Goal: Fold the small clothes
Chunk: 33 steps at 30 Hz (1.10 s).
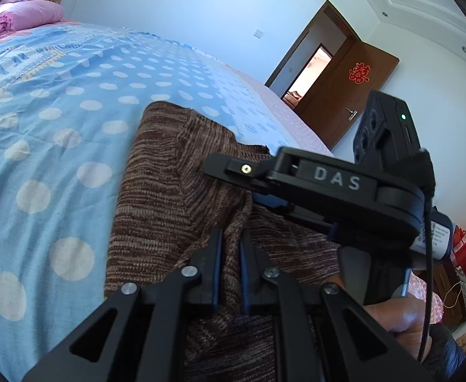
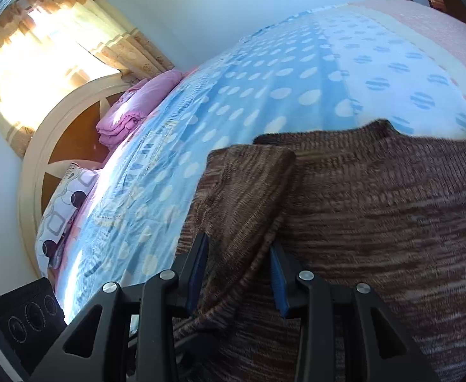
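A brown striped knit sweater lies on the blue polka-dot bedspread. My left gripper is shut on a raised fold of the sweater, pinched between its blue pads. My right gripper shows in the left wrist view just to the right, over the sweater. In the right wrist view the right gripper has its jaws parted around a folded flap of the sweater, with cloth between the fingers. The bedspread stretches beyond.
Folded pink bedding and a patterned pillow lie at the headboard. A curtained window is behind it. A brown door stands open past the bed's far edge. Red bags sit at the right.
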### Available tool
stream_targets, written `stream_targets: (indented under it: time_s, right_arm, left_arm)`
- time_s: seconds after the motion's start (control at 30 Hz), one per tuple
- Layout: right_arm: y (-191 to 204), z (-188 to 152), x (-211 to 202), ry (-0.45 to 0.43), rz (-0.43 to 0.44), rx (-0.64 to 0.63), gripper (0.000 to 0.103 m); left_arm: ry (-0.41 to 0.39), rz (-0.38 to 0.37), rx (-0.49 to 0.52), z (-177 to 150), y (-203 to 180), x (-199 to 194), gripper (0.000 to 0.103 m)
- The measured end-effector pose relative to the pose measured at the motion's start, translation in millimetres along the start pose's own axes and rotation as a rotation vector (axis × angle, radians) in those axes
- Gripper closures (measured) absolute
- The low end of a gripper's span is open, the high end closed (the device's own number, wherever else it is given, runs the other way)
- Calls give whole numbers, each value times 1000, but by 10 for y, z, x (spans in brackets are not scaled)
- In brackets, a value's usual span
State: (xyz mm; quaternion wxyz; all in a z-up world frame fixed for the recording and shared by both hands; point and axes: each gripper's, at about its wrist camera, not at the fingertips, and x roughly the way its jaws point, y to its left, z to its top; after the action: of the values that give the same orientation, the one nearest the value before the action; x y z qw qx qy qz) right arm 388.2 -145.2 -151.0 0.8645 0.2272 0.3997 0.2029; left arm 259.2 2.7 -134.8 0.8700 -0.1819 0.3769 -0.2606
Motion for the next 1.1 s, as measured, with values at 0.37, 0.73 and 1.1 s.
stream_targets:
  time_s: [0.37, 0.73, 1.1]
  right_arm:
    - [141, 46, -95, -40, -81, -78, 95]
    - [-167, 378, -1162, -98, -173, -273, 95]
    - [-1325, 88, -1228, 70, -272, -246, 95]
  left_arm:
    - [-3, 21, 5, 10, -43, -21, 90]
    - [25, -56, 155, 132, -1047, 61, 92]
    - [198, -107, 268, -407, -1959, 934, 96]
